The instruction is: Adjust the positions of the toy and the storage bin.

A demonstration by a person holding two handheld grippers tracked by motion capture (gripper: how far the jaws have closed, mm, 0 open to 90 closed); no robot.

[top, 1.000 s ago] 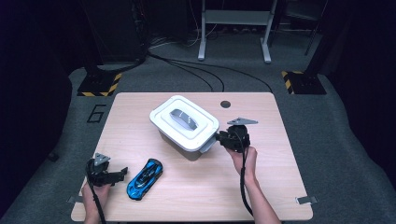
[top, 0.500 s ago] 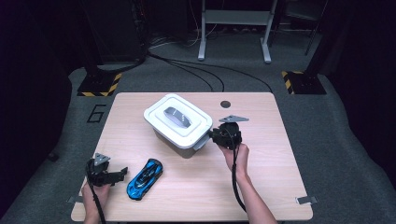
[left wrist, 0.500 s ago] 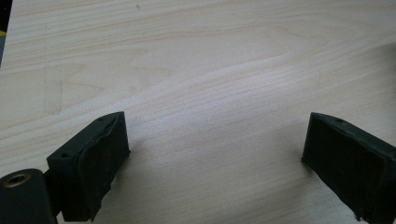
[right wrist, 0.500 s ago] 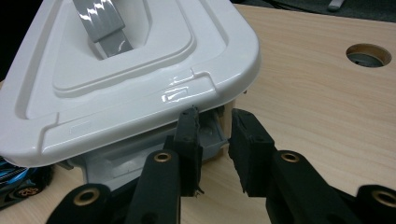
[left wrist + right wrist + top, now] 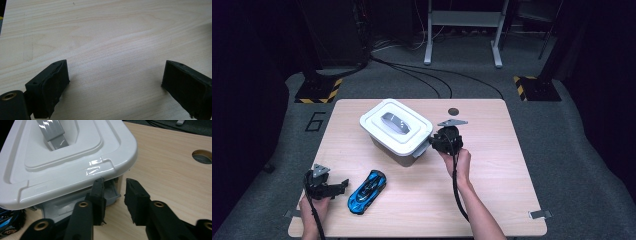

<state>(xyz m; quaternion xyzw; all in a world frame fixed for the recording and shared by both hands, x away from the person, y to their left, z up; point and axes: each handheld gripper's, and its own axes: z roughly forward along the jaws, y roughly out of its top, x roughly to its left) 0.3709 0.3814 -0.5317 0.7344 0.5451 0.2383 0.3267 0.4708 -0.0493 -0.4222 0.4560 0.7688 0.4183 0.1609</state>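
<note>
A white lidded box (image 5: 396, 131) with a grey handle (image 5: 394, 122) is seen at the centre of the high view — shifted left and turned over the last second. The right gripper (image 5: 113, 188), jaws narrowly parted, is set at its corner, apparently dragging it. The left gripper (image 5: 339, 186), spread wide, is held at lower left beside 1 blue toy car (image 5: 367, 191) on the table (image 5: 502, 165).
</note>
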